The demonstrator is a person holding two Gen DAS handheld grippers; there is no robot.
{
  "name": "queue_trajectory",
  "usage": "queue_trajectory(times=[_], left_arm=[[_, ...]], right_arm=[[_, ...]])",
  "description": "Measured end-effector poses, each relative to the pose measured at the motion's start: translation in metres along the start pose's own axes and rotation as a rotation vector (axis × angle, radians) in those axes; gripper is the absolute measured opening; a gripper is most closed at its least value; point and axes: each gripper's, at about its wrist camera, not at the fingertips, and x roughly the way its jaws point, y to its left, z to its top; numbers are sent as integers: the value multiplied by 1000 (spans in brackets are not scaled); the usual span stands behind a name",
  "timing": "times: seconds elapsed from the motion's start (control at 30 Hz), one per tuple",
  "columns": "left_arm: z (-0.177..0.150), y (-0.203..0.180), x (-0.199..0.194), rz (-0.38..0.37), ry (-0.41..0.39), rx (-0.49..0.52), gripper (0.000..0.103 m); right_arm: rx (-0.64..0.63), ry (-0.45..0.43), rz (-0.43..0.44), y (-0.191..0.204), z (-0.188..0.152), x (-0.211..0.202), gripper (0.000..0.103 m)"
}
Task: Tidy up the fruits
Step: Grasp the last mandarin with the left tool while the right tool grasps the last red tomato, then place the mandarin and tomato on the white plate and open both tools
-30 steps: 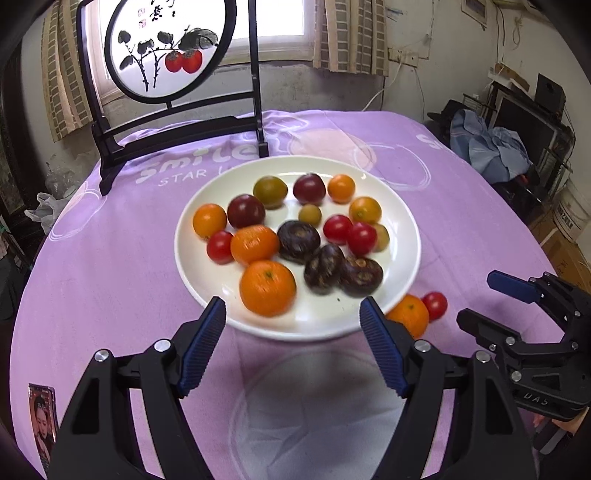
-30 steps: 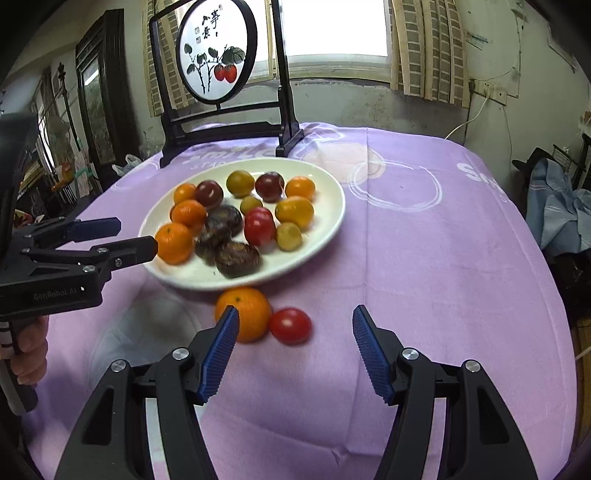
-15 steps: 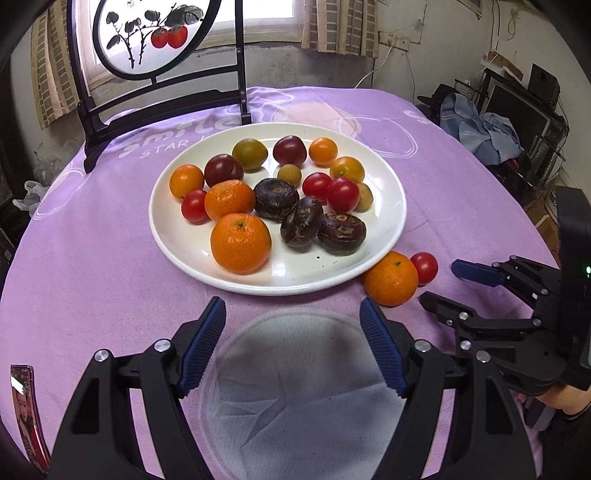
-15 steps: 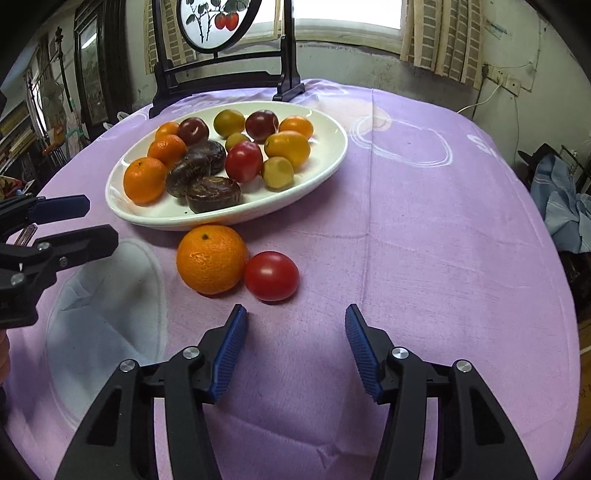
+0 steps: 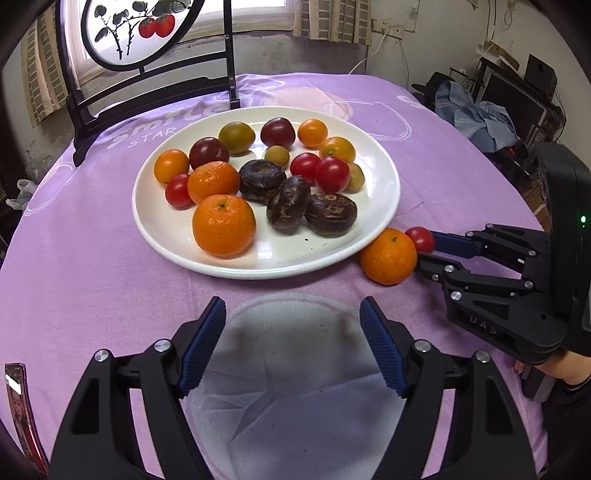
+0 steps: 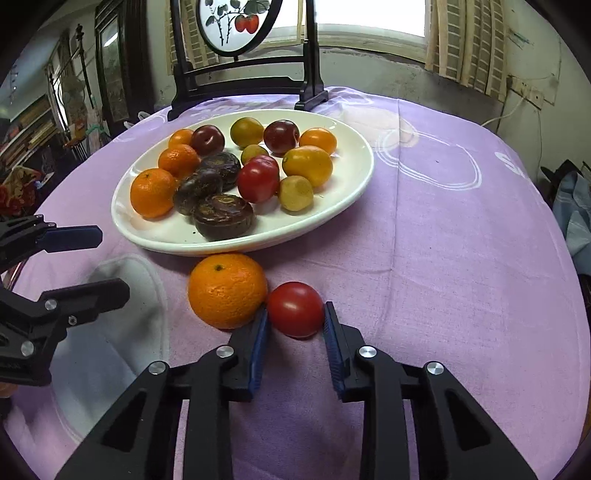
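Observation:
A white plate (image 5: 258, 266) (image 6: 332, 218) on the purple tablecloth holds oranges, red tomatoes, dark plums and several other small fruits. An orange (image 5: 388, 256) (image 6: 227, 290) and a red tomato (image 5: 419, 238) (image 6: 295, 308) lie on the cloth just off the plate's near right rim, touching each other. My right gripper (image 6: 295, 317) (image 5: 424, 251) has its jaws closed around the tomato, with a blue pad pressing on each side; its left finger is wedged against the orange. My left gripper (image 5: 291, 343) (image 6: 110, 262) is open and holds nothing, hanging over a pale round print in front of the plate.
A black-framed standing screen (image 5: 147, 37) (image 6: 240, 22) painted with red fruit stands at the table's back edge. A printed card (image 5: 18, 406) lies at the left edge. Clothes and furniture (image 5: 476, 114) crowd the room to the right. A person's hand (image 5: 565, 369) grips the right handle.
The right gripper came forward and down to the red tomato and its jaws closed onto it. The left gripper sank a little and stayed open.

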Motion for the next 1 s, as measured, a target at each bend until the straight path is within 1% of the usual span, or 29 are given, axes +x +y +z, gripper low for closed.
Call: queue_trajectory(times=[0.13, 0.33, 0.47, 0.57, 0.67, 0.7, 0.77, 0.8, 0.87, 0.9, 1.0], left_arm=[[-1, -6, -4, 5, 0, 5, 73], [-3, -29, -2, -5, 4, 34, 73], [-1, -47, 8, -8, 14, 33, 73], [4, -58, 19, 8, 28, 18, 73], [10, -69, 30, 32, 30, 17, 73], [12, -72, 34, 37, 32, 19, 72], [18, -76, 42, 38, 45, 10, 65], [20, -77, 46, 38, 53, 3, 63], [25, -77, 53, 41, 60, -12, 53], [27, -77, 54, 45, 52, -17, 45], [29, -78, 54, 45, 52, -17, 43]], right_arm=[[25, -6, 18, -4, -1, -10, 28], [89, -79, 3, -22, -2, -44, 28], [137, -122, 8, -38, -3, -62, 28], [175, -147, 13, -48, -3, -72, 28], [187, -155, 21, -52, -3, -75, 28], [187, -155, 26, -52, -3, -76, 28], [185, -154, 34, -51, -4, -76, 29], [181, -154, 38, -50, -4, -76, 29], [172, -153, 40, -47, -4, -77, 29], [164, -149, 40, -45, -3, -76, 29], [150, -136, 32, -41, -5, -72, 29]])
